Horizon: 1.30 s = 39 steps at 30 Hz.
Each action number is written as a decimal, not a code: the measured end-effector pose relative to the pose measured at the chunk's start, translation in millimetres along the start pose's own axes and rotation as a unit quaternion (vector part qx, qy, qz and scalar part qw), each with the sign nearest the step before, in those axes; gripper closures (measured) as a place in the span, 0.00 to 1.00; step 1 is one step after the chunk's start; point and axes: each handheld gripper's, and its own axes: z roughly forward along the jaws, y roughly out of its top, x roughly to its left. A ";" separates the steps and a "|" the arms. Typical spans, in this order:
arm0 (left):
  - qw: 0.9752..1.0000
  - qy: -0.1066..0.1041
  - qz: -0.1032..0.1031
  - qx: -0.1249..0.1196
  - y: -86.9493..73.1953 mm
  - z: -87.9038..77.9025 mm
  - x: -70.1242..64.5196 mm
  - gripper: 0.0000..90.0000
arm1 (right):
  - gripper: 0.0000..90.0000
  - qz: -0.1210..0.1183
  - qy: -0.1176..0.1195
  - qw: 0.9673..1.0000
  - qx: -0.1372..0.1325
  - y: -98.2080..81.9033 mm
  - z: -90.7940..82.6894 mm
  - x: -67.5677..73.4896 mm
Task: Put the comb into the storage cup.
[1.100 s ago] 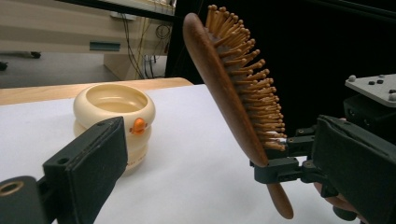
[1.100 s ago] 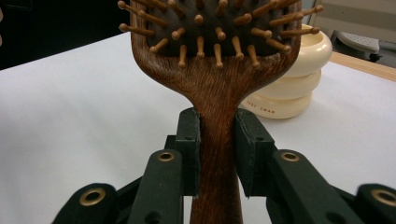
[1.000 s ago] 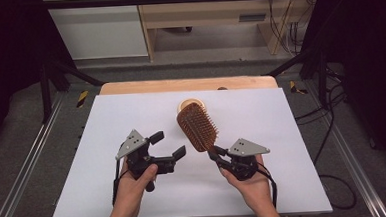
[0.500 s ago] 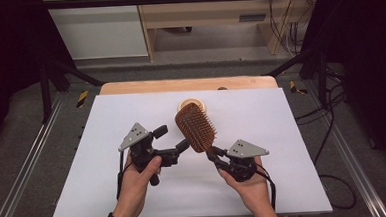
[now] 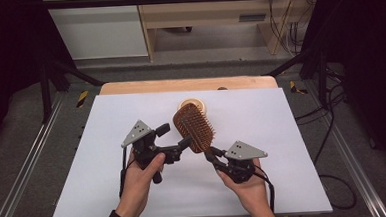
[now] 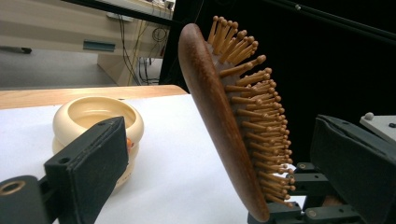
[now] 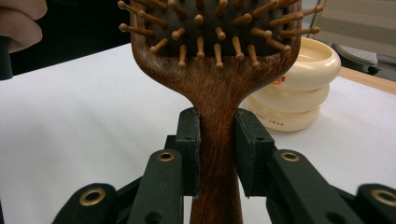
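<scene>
the right claw (image 5: 209, 154) pinches the brush (image 5: 194, 127) by its handle and holds it tilted up over the middle of the desk (image 5: 110, 193), bristles facing up and right. the left claw (image 5: 175, 138) is spread, one jaw above the brush's near edge, one at its lower left side, neither clearly touching. a cream bowl (image 5: 199, 106) sits just behind the brush, toward the far edge of the desk.

from the left claw (image 6: 219, 158) the brush (image 6: 212, 116) stands between the two pads, wooden back toward the left pad (image 6: 91, 161), bristles toward the right one, with a gap on both sides. the bowl (image 6: 93, 116) rests on the desk beyond.

from the right claw (image 7: 217, 151) both pads press the handle of the brush (image 7: 217, 93) squarely, and the bowl (image 7: 294, 88) stands behind to the right.

the step looks like a handover to the left claw. to do it well, close on the wooden back and the rim rather than on the bristle tips, which would slip; keep the right grip firm until the left one bites.
</scene>
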 end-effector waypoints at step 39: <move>0.998 -0.009 -0.066 -0.012 17.0 10.0 -0.5 0.40 | 0.81 -0.024 0.000 1.000 -0.002 0.5 4.3 14.2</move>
